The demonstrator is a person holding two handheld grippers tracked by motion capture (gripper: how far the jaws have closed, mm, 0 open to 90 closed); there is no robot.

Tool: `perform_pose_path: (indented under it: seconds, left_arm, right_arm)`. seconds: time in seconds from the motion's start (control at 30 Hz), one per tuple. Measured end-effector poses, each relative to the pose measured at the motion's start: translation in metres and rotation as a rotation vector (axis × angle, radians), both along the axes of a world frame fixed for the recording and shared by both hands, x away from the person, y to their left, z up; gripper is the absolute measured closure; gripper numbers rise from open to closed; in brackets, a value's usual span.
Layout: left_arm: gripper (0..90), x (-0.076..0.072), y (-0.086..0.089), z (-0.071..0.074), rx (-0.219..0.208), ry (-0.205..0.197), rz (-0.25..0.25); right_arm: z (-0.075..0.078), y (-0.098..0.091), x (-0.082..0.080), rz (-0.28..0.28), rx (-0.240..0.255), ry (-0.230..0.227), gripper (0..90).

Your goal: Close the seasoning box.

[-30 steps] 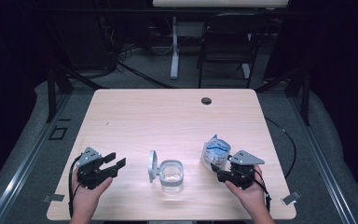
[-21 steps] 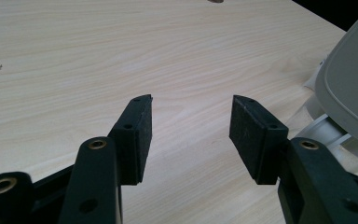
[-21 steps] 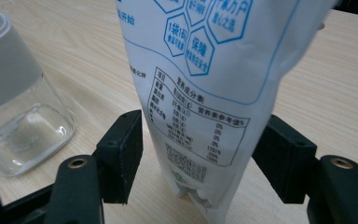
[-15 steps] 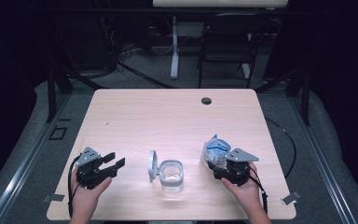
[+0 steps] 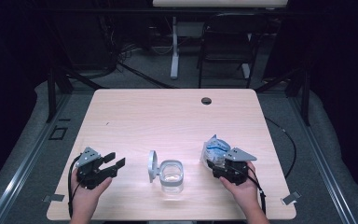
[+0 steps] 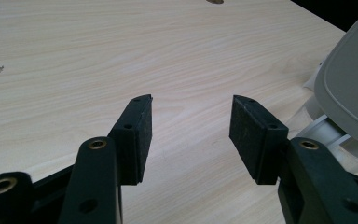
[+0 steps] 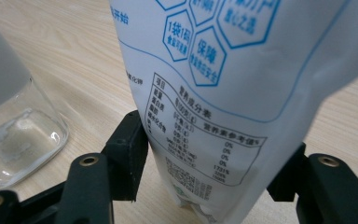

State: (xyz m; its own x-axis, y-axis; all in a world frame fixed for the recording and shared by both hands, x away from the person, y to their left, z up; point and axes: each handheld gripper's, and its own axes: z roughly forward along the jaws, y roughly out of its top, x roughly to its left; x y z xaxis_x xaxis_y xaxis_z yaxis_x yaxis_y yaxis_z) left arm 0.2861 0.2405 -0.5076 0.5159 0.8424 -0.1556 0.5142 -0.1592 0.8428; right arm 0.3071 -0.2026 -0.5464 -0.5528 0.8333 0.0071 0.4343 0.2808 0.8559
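Note:
A white pouch with blue print point(image 5: 214, 148) stands on the table at the front right. My right gripper point(image 5: 216, 163) is open, with one jaw on each side of the pouch's lower part point(image 7: 205, 70); the left jaw touches its edge. A clear glass jar point(image 5: 171, 176) sits at the front centre, its grey hinged lid point(image 5: 152, 166) swung open to the left. The jar point(image 7: 14, 135) lies just left of my right jaws. My left gripper point(image 5: 114, 161) is open at the front left with nothing between its jaws point(image 6: 191, 135), and the lid point(image 6: 354, 88) is off to its right.
The light wooden table point(image 5: 168, 121) has a dark cable hole point(image 5: 206, 101) near its far edge. A chair and desk legs stand beyond it on the dark floor. Cables trail from both grippers toward the front edge.
My right gripper has moved left and forward, bringing its jaws around the pouch. The left gripper, the jar and the pouch have stayed in place.

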Motion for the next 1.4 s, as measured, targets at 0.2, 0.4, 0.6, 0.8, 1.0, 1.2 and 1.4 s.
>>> perform_pose_path:
  seconds: [0.2,0.4,0.6,0.8,1.0,1.2,1.4]
  left_arm:
    - [49.5,0.0,0.001,0.0,-0.001,-0.005,0.004]
    - [49.6,0.0,0.0,0.001,-0.003,-0.004,0.001]
    - [49.5,-0.001,0.0,0.002,-0.002,-0.009,-0.003]
    - [49.6,-0.001,-0.001,0.001,-0.001,-0.004,-0.004]
    - [49.5,-0.001,-0.001,0.001,0.005,-0.001,-0.009]
    - [49.6,0.0,-0.003,0.0,-0.001,-0.006,-0.004]
    - [49.5,0.0,-0.002,0.001,0.004,0.0,-0.01]
  right_arm:
    - [0.0,0.002,-0.002,-0.026,0.004,-0.002,44.5]
    - [-0.001,0.003,-0.005,-0.052,0.01,-0.007,46.2]
    - [-0.001,0.004,-0.008,-0.07,0.01,-0.006,46.5]
    - [-0.001,0.005,-0.015,-0.087,0.009,-0.011,46.6]
    - [-0.001,0.006,-0.024,-0.113,0.016,-0.017,46.6]
    - [-0.001,0.008,-0.03,-0.106,0.02,-0.019,46.6]
    - [-0.002,0.011,-0.033,-0.089,0.02,-0.02,46.6]
